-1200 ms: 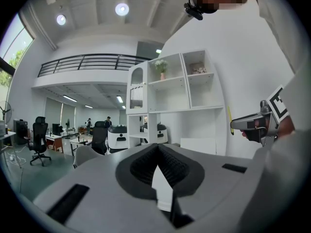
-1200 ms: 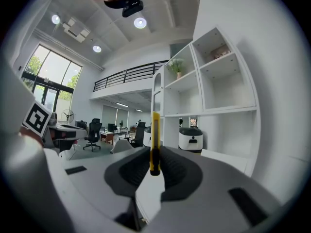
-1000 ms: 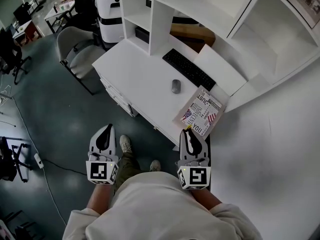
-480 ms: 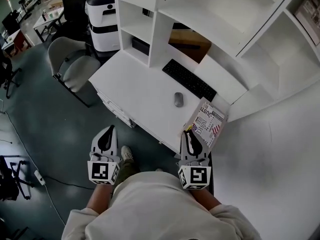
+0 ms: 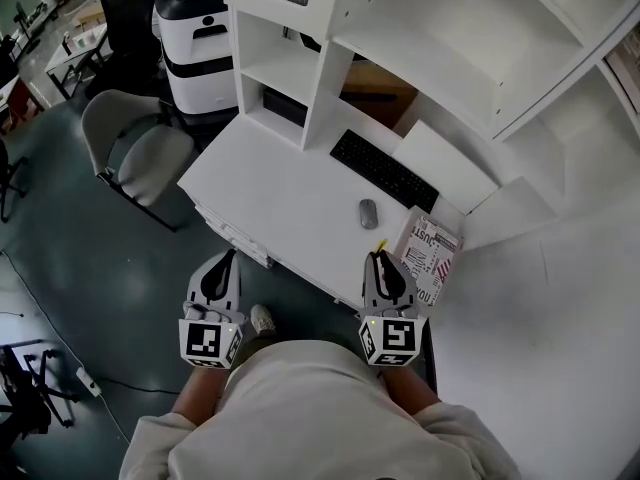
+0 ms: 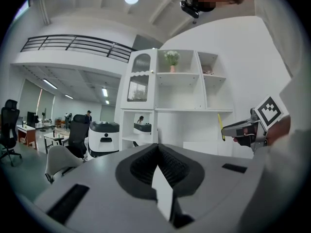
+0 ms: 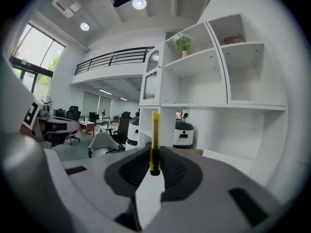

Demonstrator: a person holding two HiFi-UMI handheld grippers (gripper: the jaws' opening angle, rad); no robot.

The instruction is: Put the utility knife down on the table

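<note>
A yellow utility knife (image 7: 154,140) stands upright between the jaws of my right gripper (image 7: 153,171), which is shut on its lower end. In the head view the knife's yellow tip (image 5: 381,247) pokes out ahead of the right gripper (image 5: 385,260), just over the near edge of the white table (image 5: 270,183). My left gripper (image 5: 226,262) hangs over the floor short of the table edge, its jaws together with nothing in them. The left gripper view shows its own closed jaws (image 6: 158,161) and, off to the right, the right gripper (image 6: 245,130) with the knife (image 6: 221,126).
On the table lie a black keyboard (image 5: 385,171), a grey mouse (image 5: 369,213) and a printed box (image 5: 430,258) at the right corner. White shelves (image 5: 320,58) rise behind it. A grey chair (image 5: 140,148) and a white printer (image 5: 195,28) stand to the left.
The person has stepped towards the table, so both grippers are nearer its front edge. The knife stays in the right gripper, whose tip now reaches over the edge.
</note>
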